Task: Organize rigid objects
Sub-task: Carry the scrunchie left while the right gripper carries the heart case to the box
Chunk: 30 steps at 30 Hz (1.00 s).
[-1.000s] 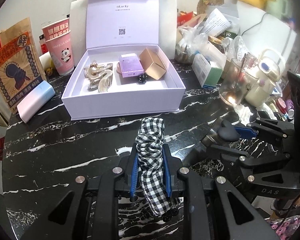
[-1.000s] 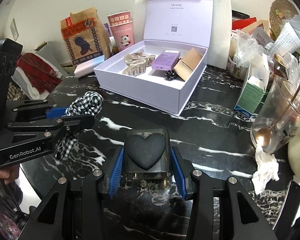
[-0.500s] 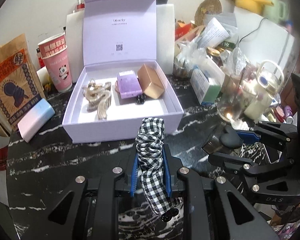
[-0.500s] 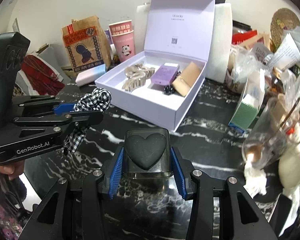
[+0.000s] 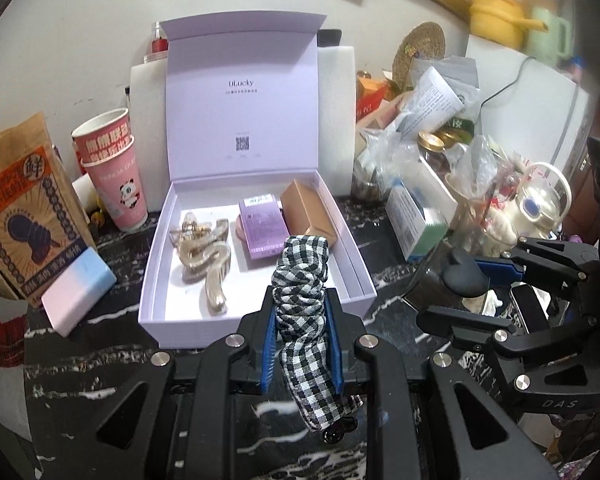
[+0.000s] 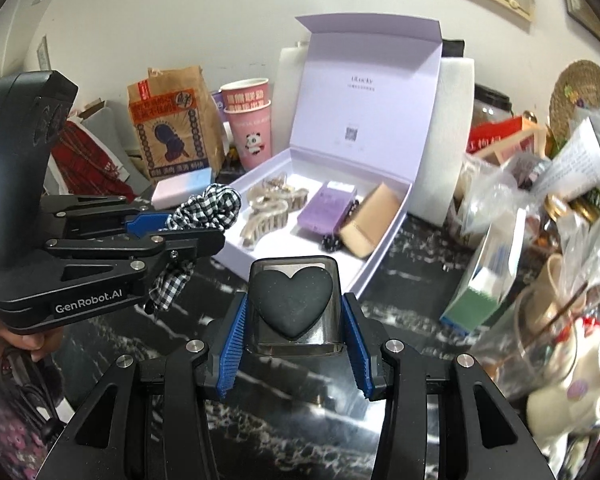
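Black marble-veined counter (image 5: pixel 80 364), items left to right. Brown paper bag (image 5: pixel 24 208) and stacked pink cups (image 5: pixel 116 176) by the wall. Lavender box (image 5: pixel 256 320), lid upright: beige hair clips (image 5: pixel 204 252), purple packet (image 5: pixel 262 228), tan carton (image 5: pixel 312 212) inside. Left claw (image 5: pixel 302 330) clamped on a black-and-white checked hair tie (image 5: pixel 300 280), held above the box's near wall. Right claw (image 6: pixel 296 346) clamped on a smoky case with a black heart (image 6: pixel 294 300), above the counter beside the box. Cluttered jars and bags (image 5: pixel 440 152) at far right.
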Tool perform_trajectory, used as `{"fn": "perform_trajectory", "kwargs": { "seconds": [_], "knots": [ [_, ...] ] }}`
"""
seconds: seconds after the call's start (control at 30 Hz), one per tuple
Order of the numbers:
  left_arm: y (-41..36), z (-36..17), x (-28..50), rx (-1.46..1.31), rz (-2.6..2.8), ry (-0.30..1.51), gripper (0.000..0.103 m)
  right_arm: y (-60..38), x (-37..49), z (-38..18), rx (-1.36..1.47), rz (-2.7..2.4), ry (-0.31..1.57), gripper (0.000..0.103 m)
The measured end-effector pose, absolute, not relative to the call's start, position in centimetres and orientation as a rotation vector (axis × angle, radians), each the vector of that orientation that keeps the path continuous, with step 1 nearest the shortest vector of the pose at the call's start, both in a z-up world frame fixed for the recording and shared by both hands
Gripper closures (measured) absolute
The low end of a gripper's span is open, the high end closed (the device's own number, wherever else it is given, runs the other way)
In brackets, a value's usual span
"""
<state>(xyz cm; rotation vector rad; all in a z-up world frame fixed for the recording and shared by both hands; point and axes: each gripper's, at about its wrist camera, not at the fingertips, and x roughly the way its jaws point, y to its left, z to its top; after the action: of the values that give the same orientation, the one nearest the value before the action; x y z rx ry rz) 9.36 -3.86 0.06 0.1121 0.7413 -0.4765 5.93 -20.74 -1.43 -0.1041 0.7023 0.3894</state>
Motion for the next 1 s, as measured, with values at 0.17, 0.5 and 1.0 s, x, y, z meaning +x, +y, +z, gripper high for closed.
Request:
{"fn": "perform_trajectory", "kwargs": {
  "seconds": [0.17, 0.5, 1.0],
  "knots": [
    [-4.0, 1.4, 10.5, 0.110, -0.490, 0.708, 0.082, -20.7, 7.0, -0.2, -0.117, 0.392, 0.670, 0.058],
    [-4.0, 3.4, 13.7, 0.119, -0.492, 0.649, 0.082, -20.7, 9.8, 2.2, -0.138, 0.406, 0.616, 0.058],
    [-4.1, 2.9, 19.7, 0.128, -0.488, 0.666, 0.082, -20.1, 15.7, 2.8, -0.146, 0.418, 0.600, 0.058]
  ]
}}
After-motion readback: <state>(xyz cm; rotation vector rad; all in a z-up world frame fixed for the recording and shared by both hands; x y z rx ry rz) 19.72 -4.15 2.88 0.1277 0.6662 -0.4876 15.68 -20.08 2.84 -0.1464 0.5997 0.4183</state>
